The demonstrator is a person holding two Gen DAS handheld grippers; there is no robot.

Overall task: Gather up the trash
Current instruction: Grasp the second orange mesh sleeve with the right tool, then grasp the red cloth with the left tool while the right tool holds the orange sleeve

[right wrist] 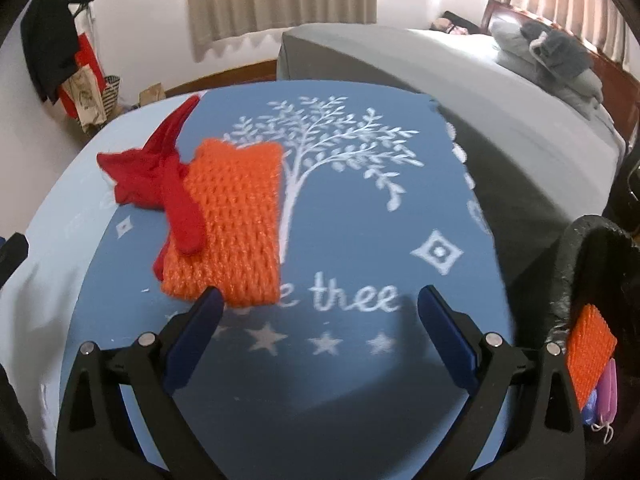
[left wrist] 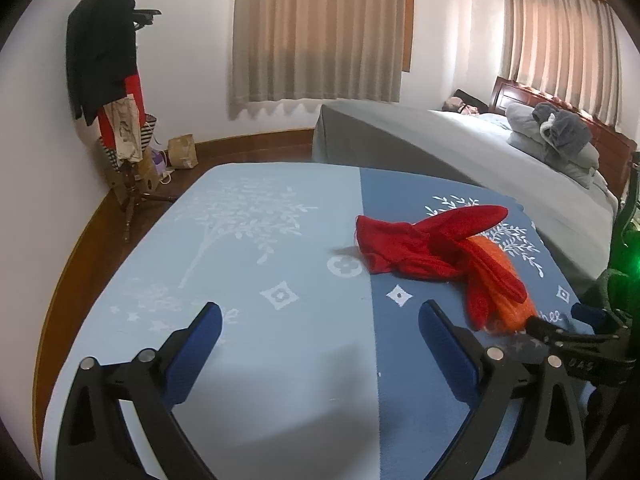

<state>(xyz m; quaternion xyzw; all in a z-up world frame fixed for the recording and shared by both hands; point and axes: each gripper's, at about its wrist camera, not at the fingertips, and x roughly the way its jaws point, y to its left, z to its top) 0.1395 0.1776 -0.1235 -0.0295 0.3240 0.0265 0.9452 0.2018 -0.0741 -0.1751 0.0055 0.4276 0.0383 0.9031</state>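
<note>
1. Orange foam netting sleeve (right wrist: 230, 224): lies flat on the dark-blue half of the surface (right wrist: 360, 216), just left of the printed white tree (right wrist: 320, 148); its near edge sits just ahead of the right gripper's left fingertip.
2. Red fabric piece (right wrist: 160, 176): crumpled, left of the tree print, touching the sleeve; one red strip drapes over the sleeve's left edge.
3. Right gripper (right wrist: 320, 300): blue-padded fingers spread wide, holding nothing, poised over the surface near the printed lettering below the tree.
4. Left gripper (left wrist: 320, 316): fingers spread wide and empty, above the seam between the light-blue and dark-blue halves of the surface (left wrist: 240, 240). In this view the red fabric (left wrist: 420, 248) and the orange sleeve (left wrist: 504, 296) lie ahead and to the right of it.
5. Second orange netting piece (right wrist: 590, 356): at the lower right edge of the right wrist view, well right of the tree print, beside pink and blue items too small to identify.
6. Background beyond the tree print: grey-covered bed (right wrist: 400, 64) with pillows, beige curtains (left wrist: 320, 32), and a coat stand (left wrist: 116, 80) hung with dark clothing.
</note>
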